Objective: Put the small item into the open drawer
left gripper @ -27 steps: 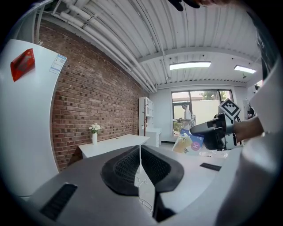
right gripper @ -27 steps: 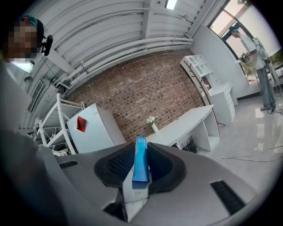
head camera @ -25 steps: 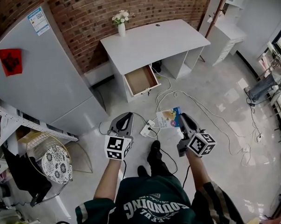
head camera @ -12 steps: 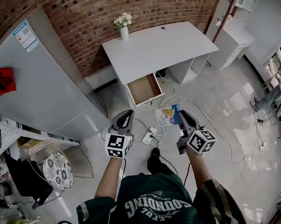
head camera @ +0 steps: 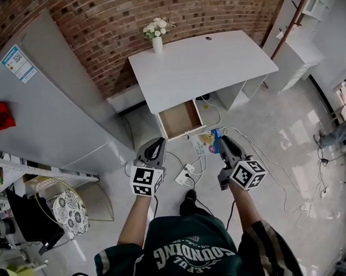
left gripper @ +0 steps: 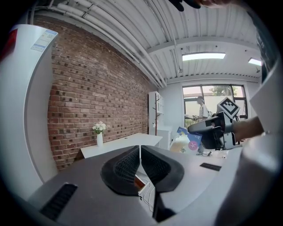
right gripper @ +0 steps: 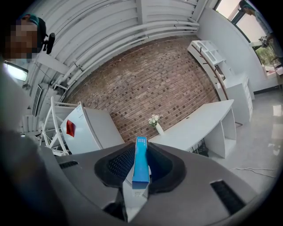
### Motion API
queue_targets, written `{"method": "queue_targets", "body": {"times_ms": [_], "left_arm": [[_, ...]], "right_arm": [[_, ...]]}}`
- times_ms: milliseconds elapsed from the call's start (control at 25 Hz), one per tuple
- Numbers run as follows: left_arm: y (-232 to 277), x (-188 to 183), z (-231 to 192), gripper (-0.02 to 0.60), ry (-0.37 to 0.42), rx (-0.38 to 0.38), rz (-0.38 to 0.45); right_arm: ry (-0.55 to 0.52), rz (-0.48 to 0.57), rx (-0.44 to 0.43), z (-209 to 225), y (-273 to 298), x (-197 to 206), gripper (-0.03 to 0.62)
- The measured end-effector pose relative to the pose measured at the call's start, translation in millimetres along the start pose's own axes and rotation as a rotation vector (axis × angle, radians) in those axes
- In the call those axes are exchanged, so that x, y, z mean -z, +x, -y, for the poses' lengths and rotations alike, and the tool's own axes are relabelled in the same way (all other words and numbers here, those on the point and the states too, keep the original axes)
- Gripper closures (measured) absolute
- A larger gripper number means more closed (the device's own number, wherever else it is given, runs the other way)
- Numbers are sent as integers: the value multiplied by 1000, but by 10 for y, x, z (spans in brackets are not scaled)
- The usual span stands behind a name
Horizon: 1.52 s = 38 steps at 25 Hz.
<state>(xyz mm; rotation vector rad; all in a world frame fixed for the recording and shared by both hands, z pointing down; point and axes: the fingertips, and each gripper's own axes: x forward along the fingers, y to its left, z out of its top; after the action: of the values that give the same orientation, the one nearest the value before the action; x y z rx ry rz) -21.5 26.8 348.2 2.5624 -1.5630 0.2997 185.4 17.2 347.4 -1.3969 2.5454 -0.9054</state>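
Note:
My right gripper [head camera: 222, 142] is shut on a thin blue box [right gripper: 141, 165], seen edge-on between the jaws in the right gripper view and as a flat printed packet [head camera: 208, 141] in the head view. The box also shows in the left gripper view [left gripper: 189, 137], held by the right gripper [left gripper: 208, 131]. My left gripper [head camera: 155, 147] is shut with nothing in it, its jaws pressed together [left gripper: 139, 160]. The open wooden drawer [head camera: 181, 119] juts from under the white desk [head camera: 204, 61], ahead of both grippers and below them on the floor side.
A grey cabinet or fridge [head camera: 40, 106] stands left of the desk against the brick wall. A vase of flowers [head camera: 157, 33] sits on the desk's far corner. A power strip [head camera: 184, 175] and white cables [head camera: 259, 151] lie on the floor. A wire basket [head camera: 64, 202] stands at left.
The desk and open drawer have come nearer and shifted right in the head view as the person walked toward them. Both grippers keep their hold and pose.

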Motion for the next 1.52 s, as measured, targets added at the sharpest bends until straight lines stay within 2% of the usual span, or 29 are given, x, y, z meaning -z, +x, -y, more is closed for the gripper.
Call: {"method": "queue_targets", "body": {"times_ms": [400,800,1200,1520], "left_arm": [[374,84,-66,558,-22,-51,-25],[628,43,-365,558,-32,-79,-24],[1140,-7,-879,558,-36,-46,-27],[1479,206,-1298,558,-53,-6,-77]], "right_arm": [[3,-55,-40,328,341,-57,493],[6,-84,-71,348,783,-121,493],[9,-96,-65,388,1544,-226,493],[25,-142,-33,473,2105,-64,493]]}}
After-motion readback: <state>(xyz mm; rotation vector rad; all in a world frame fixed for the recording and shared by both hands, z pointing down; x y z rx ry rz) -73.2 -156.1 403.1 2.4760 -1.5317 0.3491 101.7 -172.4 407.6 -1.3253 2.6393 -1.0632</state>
